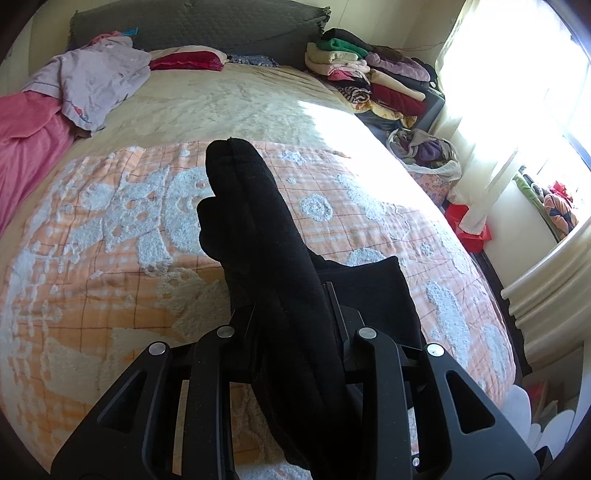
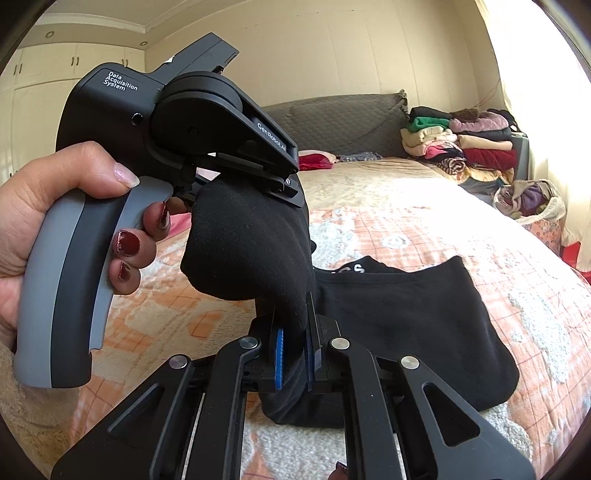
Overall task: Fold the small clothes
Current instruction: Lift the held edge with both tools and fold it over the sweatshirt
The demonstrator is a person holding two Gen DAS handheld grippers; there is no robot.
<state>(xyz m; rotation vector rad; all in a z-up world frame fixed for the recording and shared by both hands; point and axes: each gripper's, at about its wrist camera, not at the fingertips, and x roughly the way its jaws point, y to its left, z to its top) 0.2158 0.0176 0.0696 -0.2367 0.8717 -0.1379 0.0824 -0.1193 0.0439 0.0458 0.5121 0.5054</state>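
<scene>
A black garment [image 2: 406, 325], with part of a white print showing near its far edge, lies partly on the orange-and-white checked blanket [image 2: 480, 258] that covers the near end of the bed, and partly hangs lifted between the two grippers. In the right wrist view a bunched fold of the black garment runs from the blanket up to both tools. The right gripper [image 2: 295, 354] is clamped on that fold, the cloth squeezed between its blue pads [image 2: 279, 354]. Just beyond it, above the blanket, the left gripper [image 2: 284, 184] is pinched on the upper end of the same fold, which bulges out below its fingers. A hand [image 2: 74, 206] with dark red nail polish holds this tool's grey grip.

In the left wrist view the black garment [image 1: 258, 240] stands up from between the left gripper [image 1: 291, 325] fingers and hides their tips; more of it spreads on the blanket [image 1: 110, 240] to the right.

Beyond the blanket the bed shows a beige cover [image 1: 221, 99]. At its far left lie a lilac garment [image 1: 92, 77] and a pink cloth [image 1: 26, 140]; at the far end sits a red folded piece [image 1: 188, 61] before a grey headboard cushion [image 1: 192, 26]. At the far right corner a stack of folded clothes [image 1: 373, 81] rises, with a bag of clothes [image 1: 424, 151] just beside it, near the bright curtained window [image 1: 517, 74].
</scene>
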